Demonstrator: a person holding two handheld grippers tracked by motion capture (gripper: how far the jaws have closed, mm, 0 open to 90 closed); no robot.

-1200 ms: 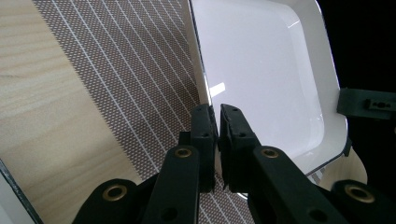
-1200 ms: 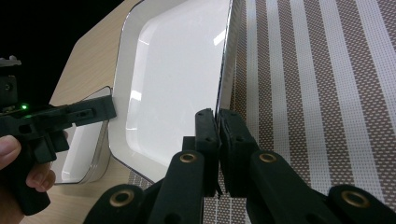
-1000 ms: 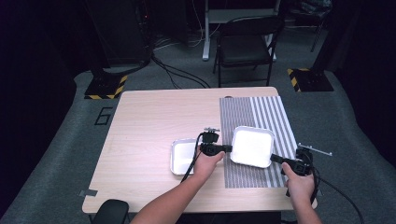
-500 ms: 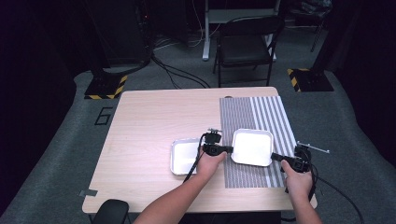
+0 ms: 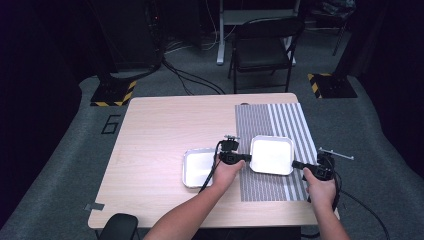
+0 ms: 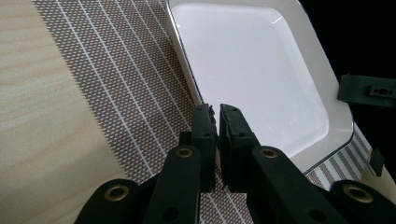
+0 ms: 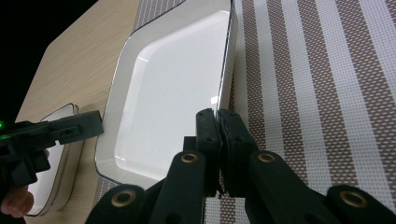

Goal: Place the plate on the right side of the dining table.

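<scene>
Broadly, a light wooden table [image 5: 165,150] carries a brown-and-white striped placemat [image 5: 280,117] on its right half, and on that mat sits a white square tray with a thin dark rim [image 5: 271,155], held from both sides. The left gripper [image 5: 246,158] meets the tray's left edge and the right gripper [image 5: 296,164] meets its right edge, so the tray lies directly between the two, stretching away from each set of jaws toward the other. In the left gripper view, the left gripper [image 6: 215,112] has its jaws drawn nearly together, with only a thin slit between them, their tips at the tray's [image 6: 252,70] rim where it meets the placemat [image 6: 116,79]; the rim appears pinched between them, and the tray spreads ahead and to the right of the jaws. In the right gripper view, the right gripper [image 7: 216,115] is likewise closed to a narrow gap on the tray's [image 7: 173,88] near rim, the tray running ahead and to the left and the placemat [image 7: 317,79] lying to the right. A smaller white square dish [image 5: 198,167] rests on bare wood just beside the left hand [image 5: 227,172], behind the left gripper and apart from the tray.
</scene>
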